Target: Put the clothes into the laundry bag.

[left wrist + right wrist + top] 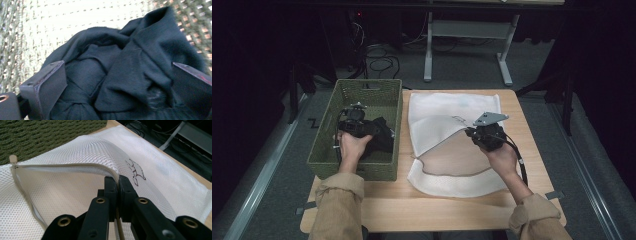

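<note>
— So where does the left claw [117, 82] stand?

— Down in the basket [326, 135], jaws spread wide, with the dark cloth [120, 67] bunched between and ahead of them. The pads sit either side of the heap and do not press on it, so nothing is held there yet.

— And the right claw [117, 185]?

— Clenched on the zipper edge of the mesh bag [75, 152], lifting that lip so the mouth gapes just left of the jaws. The bag lies on the table [437, 210], beside the basket.

— How will the cloth handle?

— Soft, light and limp, by the look of it. It will sag and trail from wherever it is pinched, and a loose end could snag on the basket wall.

— Best place to take it?

— Probably the thick fold right between the jaws, where several layers stack. A single thin layer could slip out.

— And the bag?

— Flimsy too; its lip likely collapses if the right claw lets go.
</note>
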